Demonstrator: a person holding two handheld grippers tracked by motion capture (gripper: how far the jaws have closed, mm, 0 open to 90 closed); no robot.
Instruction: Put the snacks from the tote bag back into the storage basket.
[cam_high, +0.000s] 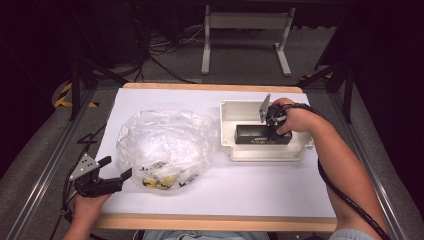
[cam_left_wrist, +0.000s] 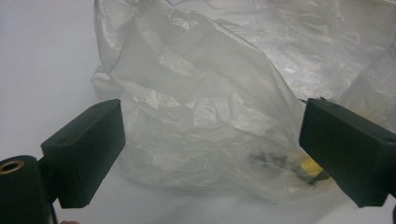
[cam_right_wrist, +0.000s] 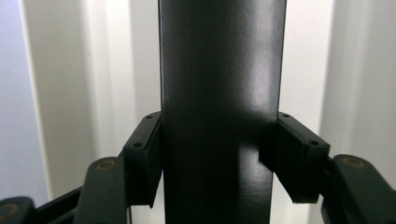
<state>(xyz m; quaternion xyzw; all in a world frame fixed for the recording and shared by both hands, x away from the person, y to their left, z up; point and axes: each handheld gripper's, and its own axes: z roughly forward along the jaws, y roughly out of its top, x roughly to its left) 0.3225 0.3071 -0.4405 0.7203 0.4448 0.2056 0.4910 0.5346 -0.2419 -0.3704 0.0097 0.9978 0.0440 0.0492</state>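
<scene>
Black box (cam_high: 263, 135) lies flat inside the white tray (cam_high: 227, 145), right far part of the desk (cam_high: 240, 192), long side running left-right. Right gripper (cam_high: 276, 131) is at the box's right end, its fingers (cam_right_wrist: 144, 154) closed on the box's two long sides; right gripper view shows both pads pressed against the box (cam_right_wrist: 219, 116), tray ribs pale behind it. Box looks seated on the tray floor, so either just placed or about to be lifted; can't tell which from this.

Left of the tray, touching or nearly touching it, a crumpled clear bag (cam_high: 165, 147) sits mid-desk with small yellow-black parts (cam_high: 160, 181) in its near end. Left gripper (cam_high: 114, 169) hangs at the bag's near left edge, fingers (cam_left_wrist: 86, 154) spread wide, gripping nothing, bag (cam_left_wrist: 210, 107) just ahead between them.

Judgement: box-in-tray part is in hand; bag untouched so far, parts still inside. Left: release or lift box, grab bag.
</scene>
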